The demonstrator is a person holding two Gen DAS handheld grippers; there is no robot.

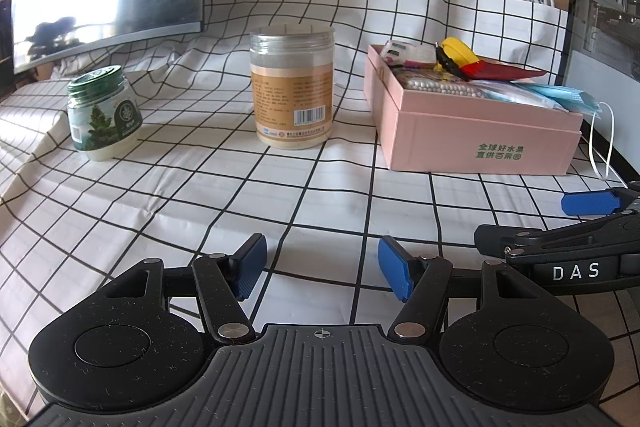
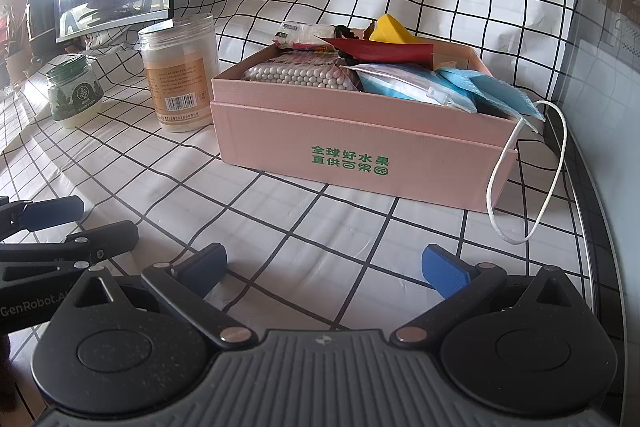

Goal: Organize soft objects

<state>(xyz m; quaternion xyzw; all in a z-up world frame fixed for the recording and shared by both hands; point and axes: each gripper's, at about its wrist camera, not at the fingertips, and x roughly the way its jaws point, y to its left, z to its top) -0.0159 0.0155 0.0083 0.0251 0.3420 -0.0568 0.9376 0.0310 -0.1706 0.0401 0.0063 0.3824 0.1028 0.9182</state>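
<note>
Left gripper and right gripper, side by side low over the checked tablecloth, each with blue pads spread and nothing between them. Beyond them, the pink box holds the soft objects: a bag of white beads, a zip pouch and a blue face mask whose ear loop hangs over the box's front corner. Two jars stand left of the box.

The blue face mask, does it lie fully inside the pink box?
No: the blue face mask hangs over the corner of the pink box, and its white ear loop dangles down outside.
</note>
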